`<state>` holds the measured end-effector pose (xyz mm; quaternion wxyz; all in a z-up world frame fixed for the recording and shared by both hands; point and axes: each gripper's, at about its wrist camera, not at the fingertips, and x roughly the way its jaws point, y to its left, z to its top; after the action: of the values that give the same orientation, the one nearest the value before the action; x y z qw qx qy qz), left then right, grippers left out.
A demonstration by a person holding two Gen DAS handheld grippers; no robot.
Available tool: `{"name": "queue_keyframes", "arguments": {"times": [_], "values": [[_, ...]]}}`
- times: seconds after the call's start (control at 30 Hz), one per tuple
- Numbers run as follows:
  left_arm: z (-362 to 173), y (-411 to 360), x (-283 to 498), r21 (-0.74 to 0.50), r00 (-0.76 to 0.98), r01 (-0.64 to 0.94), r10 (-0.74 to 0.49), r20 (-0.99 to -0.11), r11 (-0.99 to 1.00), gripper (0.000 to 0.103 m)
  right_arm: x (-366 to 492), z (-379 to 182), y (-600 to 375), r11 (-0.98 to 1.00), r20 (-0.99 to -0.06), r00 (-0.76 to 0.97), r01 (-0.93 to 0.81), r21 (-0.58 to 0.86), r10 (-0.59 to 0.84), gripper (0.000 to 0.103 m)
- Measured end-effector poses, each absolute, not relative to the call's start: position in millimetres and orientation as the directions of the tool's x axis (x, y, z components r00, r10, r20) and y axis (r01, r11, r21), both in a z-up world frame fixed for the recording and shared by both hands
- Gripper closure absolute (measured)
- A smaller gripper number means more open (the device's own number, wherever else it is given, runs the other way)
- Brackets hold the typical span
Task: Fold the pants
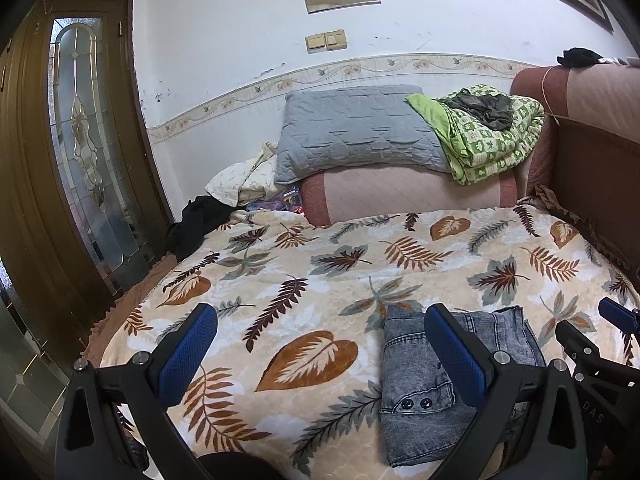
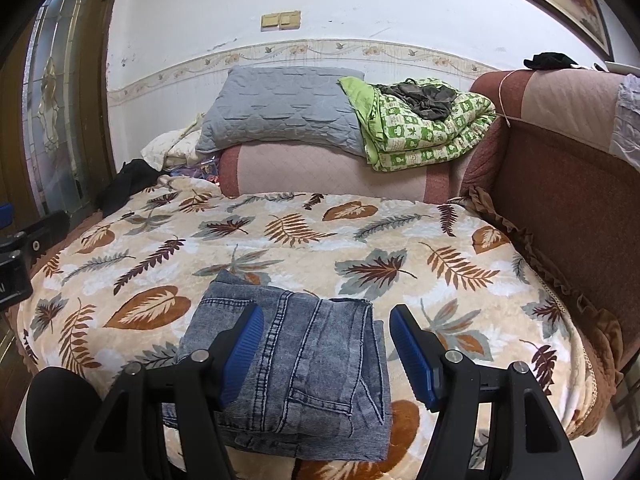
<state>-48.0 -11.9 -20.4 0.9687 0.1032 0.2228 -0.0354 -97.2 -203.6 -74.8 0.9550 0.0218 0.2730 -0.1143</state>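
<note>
The blue-grey denim pants (image 2: 316,368) lie folded into a compact stack on the leaf-print blanket (image 2: 360,240), near its front edge. My right gripper (image 2: 326,344) hovers just over the stack, open, with its blue pads (image 2: 244,352) standing either side of the denim and not pressing it. In the left wrist view the pants (image 1: 424,392) sit at the lower right, partly behind one finger. My left gripper (image 1: 320,340) is open over bare blanket (image 1: 320,264) to the left of the pants, with nothing between its pads. The right gripper's tip (image 1: 618,316) shows at the far right edge.
A grey quilted pillow (image 2: 280,112) and a folded green quilt (image 2: 424,132) rest on the pink armrest (image 2: 328,176) at the back. The brown backrest (image 2: 568,184) rises on the right. A dark garment (image 1: 196,220) lies by the glass-panelled door (image 1: 80,140) on the left.
</note>
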Motion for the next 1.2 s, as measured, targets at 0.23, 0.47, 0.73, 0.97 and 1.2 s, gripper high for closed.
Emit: {"name": "queue_keyframes", "arguments": {"times": [0.23,0.47,0.73,0.97,1.2], "values": [[-14.8,-17.5,-53.0,0.187,0.897,0.132,-0.038,-0.44,0.973,0.0,-102.3,-71.8,-208.2,0.969,-0.518,0.828,0.246,-0.007,-0.214,0.034],[-6.4,-24.7,-60.3,0.199,0.905,0.141,-0.045,-0.423,0.97,0.0,-107.6,-67.2,-214.5,0.966,-0.505,0.836,0.258,0.011,-0.217,0.034],[2.7,-34.0,-71.2,0.216,0.913,0.16,-0.062,-0.403,0.963,0.0,-115.9,-59.6,-221.1,0.963,-0.485,0.846,0.268,0.026,-0.222,0.034],[11.9,-36.3,-83.3,0.22,0.921,0.172,-0.078,-0.383,0.96,0.0,-124.0,-51.2,-223.3,0.961,-0.467,0.855,0.274,0.035,-0.226,0.034],[15.4,-34.4,-84.9,0.214,0.92,0.179,-0.086,-0.382,0.96,0.0,-126.6,-46.4,-219.1,0.962,-0.463,0.854,0.274,0.016,-0.236,0.034]]}}
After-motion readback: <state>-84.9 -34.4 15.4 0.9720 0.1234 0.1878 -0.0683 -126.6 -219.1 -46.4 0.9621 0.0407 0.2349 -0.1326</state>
